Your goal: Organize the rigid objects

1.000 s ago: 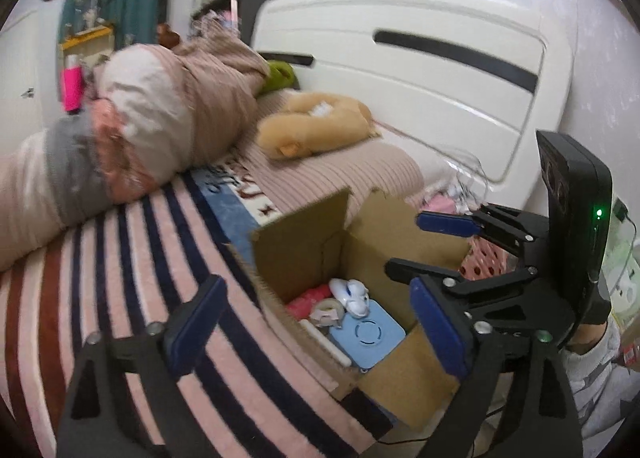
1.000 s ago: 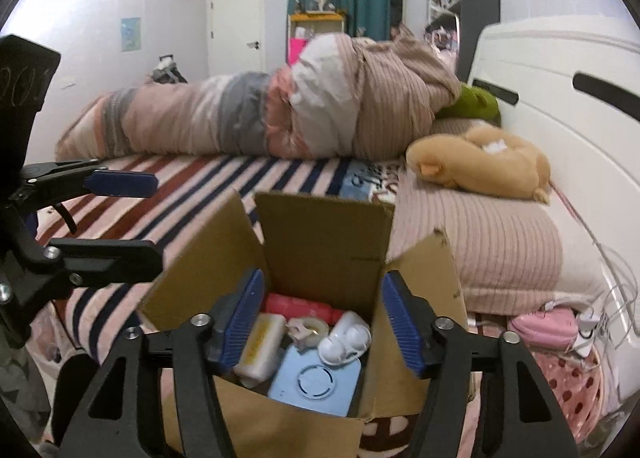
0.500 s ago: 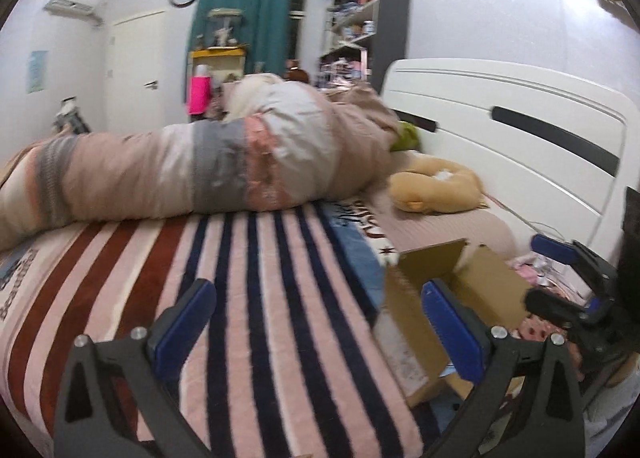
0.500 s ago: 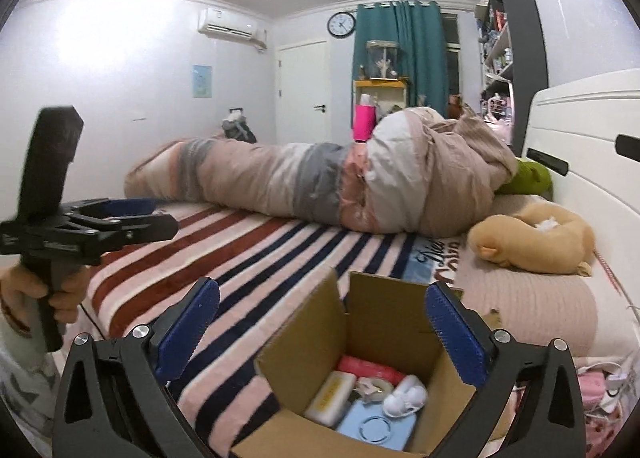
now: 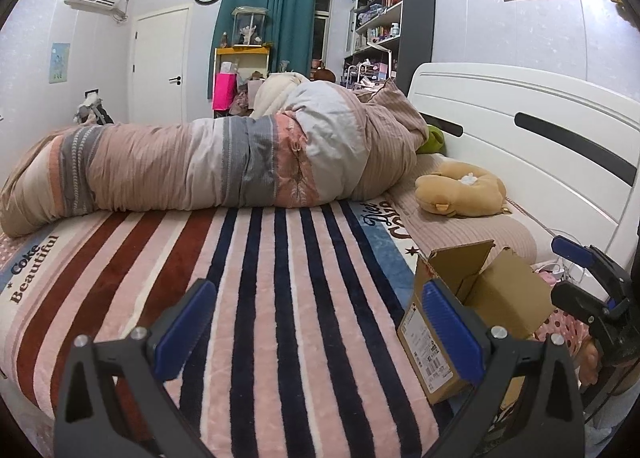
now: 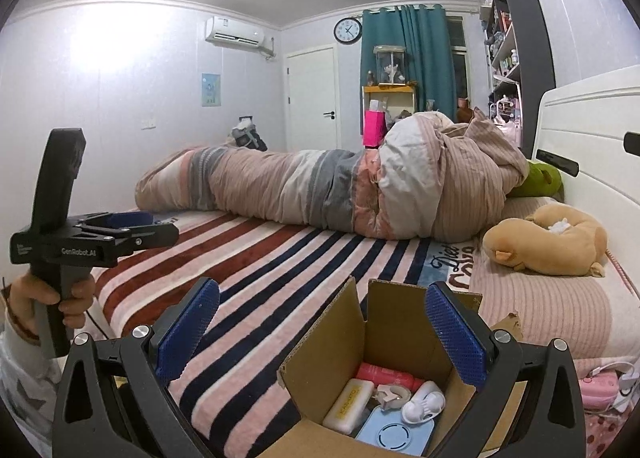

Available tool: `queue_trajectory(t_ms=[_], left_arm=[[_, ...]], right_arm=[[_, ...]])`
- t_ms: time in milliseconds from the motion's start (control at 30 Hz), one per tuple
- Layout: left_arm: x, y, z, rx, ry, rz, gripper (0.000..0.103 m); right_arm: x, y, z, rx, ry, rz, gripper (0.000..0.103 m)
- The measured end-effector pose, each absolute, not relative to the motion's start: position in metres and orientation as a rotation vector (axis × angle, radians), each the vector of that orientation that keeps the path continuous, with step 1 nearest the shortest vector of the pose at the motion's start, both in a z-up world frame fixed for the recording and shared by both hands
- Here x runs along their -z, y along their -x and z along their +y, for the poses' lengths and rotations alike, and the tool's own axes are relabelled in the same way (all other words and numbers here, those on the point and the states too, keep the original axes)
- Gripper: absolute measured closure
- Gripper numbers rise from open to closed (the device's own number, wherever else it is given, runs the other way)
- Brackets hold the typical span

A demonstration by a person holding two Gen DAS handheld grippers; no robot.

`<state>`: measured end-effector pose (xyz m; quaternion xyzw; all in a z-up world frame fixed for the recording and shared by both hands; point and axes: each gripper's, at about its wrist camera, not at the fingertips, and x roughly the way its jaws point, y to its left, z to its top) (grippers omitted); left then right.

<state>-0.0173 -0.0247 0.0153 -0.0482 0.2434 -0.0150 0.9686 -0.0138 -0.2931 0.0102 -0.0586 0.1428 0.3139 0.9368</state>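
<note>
1. The left gripper (image 6: 132, 228) is hovering over the striped bed (image 5: 280, 298), fingers spread wide apart and holding nothing; its side is reading "GenRobot.AI".
2. The bedspread is showing "Coke Beautiful".
3. The right gripper (image 6: 320, 322), having just opened its fingers, is hanging wide over the cardboard box (image 6: 320, 358), touching nothing inside.
4. In the box, a cream case (image 6: 346, 404) is reading "KACHATO".

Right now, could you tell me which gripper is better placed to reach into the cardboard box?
The right gripper. Its open jaws point at the cardboard box, looking into the items inside. The left gripper, also open, faces bare striped blanket, with the box off to its side.
</note>
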Motion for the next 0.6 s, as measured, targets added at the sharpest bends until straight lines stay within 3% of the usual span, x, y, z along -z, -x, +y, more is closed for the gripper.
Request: queue_trajectory(t_ms=[600], left_arm=[[-0.013, 0.0175, -0.0235, 0.03, 0.086, 0.497, 0.001]], right_arm=[[-0.0079, 0.0134, -0.2974, -0.638, 0.115, 0.295, 0.0]])
